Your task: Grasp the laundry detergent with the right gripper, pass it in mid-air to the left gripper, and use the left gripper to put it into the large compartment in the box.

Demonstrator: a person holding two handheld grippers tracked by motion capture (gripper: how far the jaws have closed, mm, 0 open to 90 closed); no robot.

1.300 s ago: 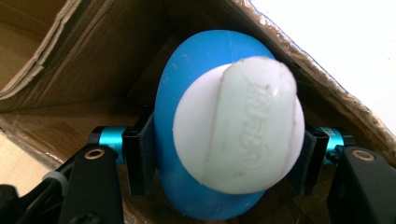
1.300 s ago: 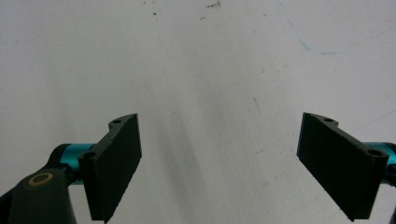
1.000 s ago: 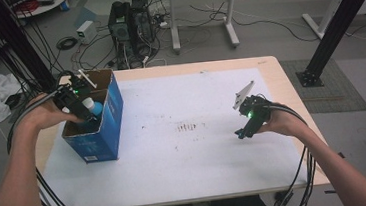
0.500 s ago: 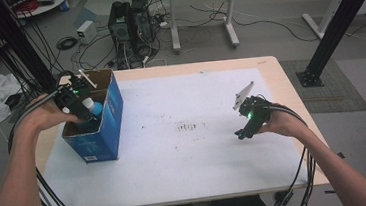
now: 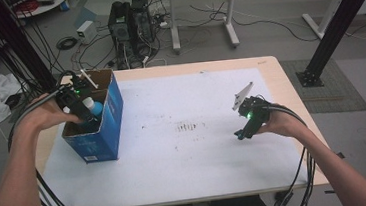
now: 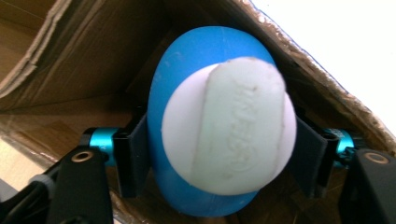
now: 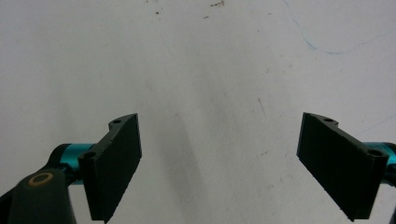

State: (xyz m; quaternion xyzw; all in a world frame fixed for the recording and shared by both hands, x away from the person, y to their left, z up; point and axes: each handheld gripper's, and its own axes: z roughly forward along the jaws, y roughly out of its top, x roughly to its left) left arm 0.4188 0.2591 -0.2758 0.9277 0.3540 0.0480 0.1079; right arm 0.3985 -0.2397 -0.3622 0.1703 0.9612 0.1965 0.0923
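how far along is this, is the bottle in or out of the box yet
Done: the left claw is shut on the blue bottle, white cap toward the camera. In hand: the bottle sits at the open top of the blue box, cardboard walls around it. Left: whichever way it goes, it isn't released; the right claw is open, empty, over the white table.

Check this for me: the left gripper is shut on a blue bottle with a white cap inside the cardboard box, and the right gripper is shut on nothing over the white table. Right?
Not quite. The right gripper is open: the right gripper view shows its fingers spread wide over the bare white table. The left gripper is indeed shut on the blue bottle inside the cardboard box.
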